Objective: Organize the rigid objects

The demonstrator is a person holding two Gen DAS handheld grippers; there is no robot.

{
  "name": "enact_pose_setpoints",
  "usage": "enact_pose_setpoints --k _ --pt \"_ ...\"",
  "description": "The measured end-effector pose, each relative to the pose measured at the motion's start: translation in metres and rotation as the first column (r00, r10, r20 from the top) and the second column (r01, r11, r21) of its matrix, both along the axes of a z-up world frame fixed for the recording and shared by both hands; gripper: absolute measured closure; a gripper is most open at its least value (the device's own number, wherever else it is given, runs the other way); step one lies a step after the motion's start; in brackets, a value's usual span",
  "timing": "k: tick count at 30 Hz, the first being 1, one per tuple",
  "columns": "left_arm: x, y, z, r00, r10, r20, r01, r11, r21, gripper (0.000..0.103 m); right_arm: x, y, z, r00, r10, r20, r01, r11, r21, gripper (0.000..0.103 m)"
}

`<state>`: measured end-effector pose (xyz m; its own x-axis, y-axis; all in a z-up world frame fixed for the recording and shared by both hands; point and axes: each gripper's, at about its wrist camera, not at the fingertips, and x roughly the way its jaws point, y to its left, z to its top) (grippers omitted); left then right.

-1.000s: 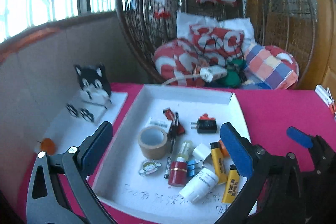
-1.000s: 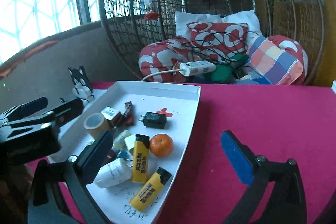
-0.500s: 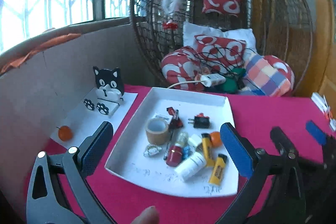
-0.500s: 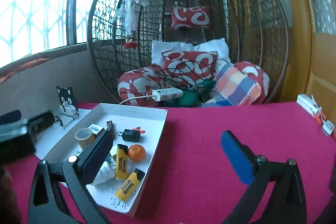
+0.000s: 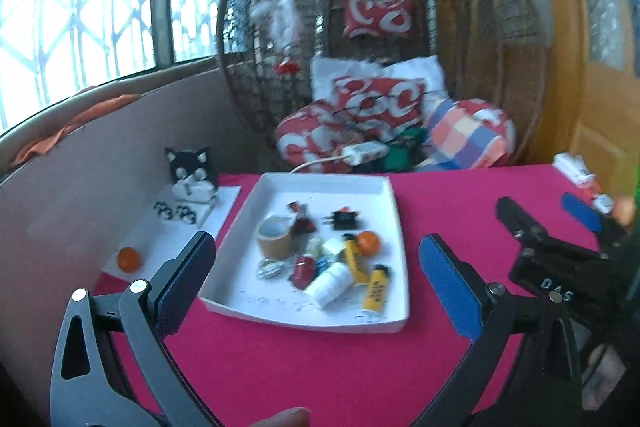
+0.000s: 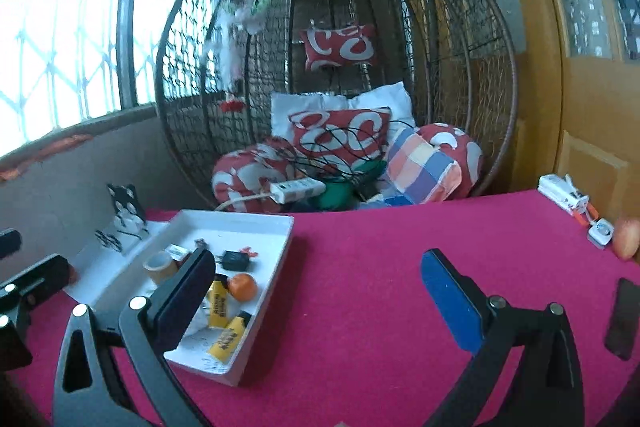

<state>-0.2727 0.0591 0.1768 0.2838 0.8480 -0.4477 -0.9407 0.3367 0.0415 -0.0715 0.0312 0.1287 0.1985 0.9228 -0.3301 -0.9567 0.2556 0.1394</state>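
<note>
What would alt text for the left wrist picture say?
An open, empty left claw hangs above a pink tablecloth, facing a white tray of small items: tape roll, two yellow lighters, white bottle. The right claw shows at right; a wicker chair stands behind.

The left wrist view looks forward from above the near edge of the magenta cloth-covered surface (image 5: 320,367), facing the shallow white rectangular tray (image 5: 394,247) at moderate distance. The right wrist view looks from further right, with that tray (image 6: 276,267) at its left. Both share the tray and the round wicker hanging chair (image 5: 460,27) beyond the far edge.
</note>
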Motion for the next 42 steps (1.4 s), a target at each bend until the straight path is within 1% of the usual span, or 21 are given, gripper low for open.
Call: enact_pose_setpoints --k 3,6,8,10,15,19,22,25,32,37,42 --pt "0.000 -0.010 0.009 1.000 -0.008 0.006 0.008 1.000 0.017 0.000 0.000 -0.012 0.006 1.000 0.014 -0.007 -0.014 1.000 0.015 0.000" --pt "0.001 -0.013 0.011 0.999 -0.020 0.025 0.020 1.000 -0.002 0.000 -0.006 -0.026 0.013 0.999 0.008 0.040 -0.009 0.999 0.032 0.000" --pt "0.002 -0.015 0.010 1.000 -0.010 0.018 0.010 1.000 -0.012 0.000 -0.010 -0.037 0.017 0.998 0.000 0.060 -0.002 0.999 0.047 0.000" --pt "0.003 -0.016 0.007 1.000 0.005 0.006 -0.005 1.000 -0.022 0.000 -0.011 -0.046 0.018 0.999 0.001 0.051 -0.004 0.998 0.058 0.000" --pt "-0.004 -0.018 0.002 0.999 0.043 0.013 -0.043 0.998 -0.047 0.000 -0.008 -0.068 0.014 1.000 -0.008 -0.011 0.009 0.997 0.083 0.000" --pt "-0.010 -0.026 -0.002 0.998 0.060 0.000 -0.060 0.997 -0.042 0.000 -0.007 -0.081 0.006 0.999 -0.024 -0.024 0.027 0.995 0.095 0.000" --pt "-0.008 -0.029 -0.007 0.998 0.060 -0.013 -0.061 0.997 -0.045 0.000 -0.013 -0.078 0.000 0.999 -0.007 -0.032 0.010 0.998 0.067 0.000" --pt "-0.007 -0.027 -0.011 0.998 0.055 -0.024 -0.056 0.997 -0.061 0.000 -0.021 -0.072 -0.006 1.000 0.007 -0.016 -0.006 1.000 0.022 0.000" --pt "-0.008 -0.023 -0.014 0.998 0.052 -0.020 -0.053 0.995 -0.080 0.000 -0.021 -0.072 -0.006 1.000 0.002 -0.010 -0.002 1.000 0.026 0.000" --pt "-0.007 -0.021 -0.016 0.998 0.047 -0.028 -0.049 0.995 -0.086 0.000 -0.018 -0.070 -0.008 1.000 -0.005 -0.025 0.006 1.000 0.019 0.000" --pt "-0.006 -0.020 -0.017 0.998 0.053 -0.030 -0.055 0.994 -0.093 0.000 -0.023 -0.068 -0.009 1.000 0.001 -0.016 -0.001 1.000 0.007 0.000"
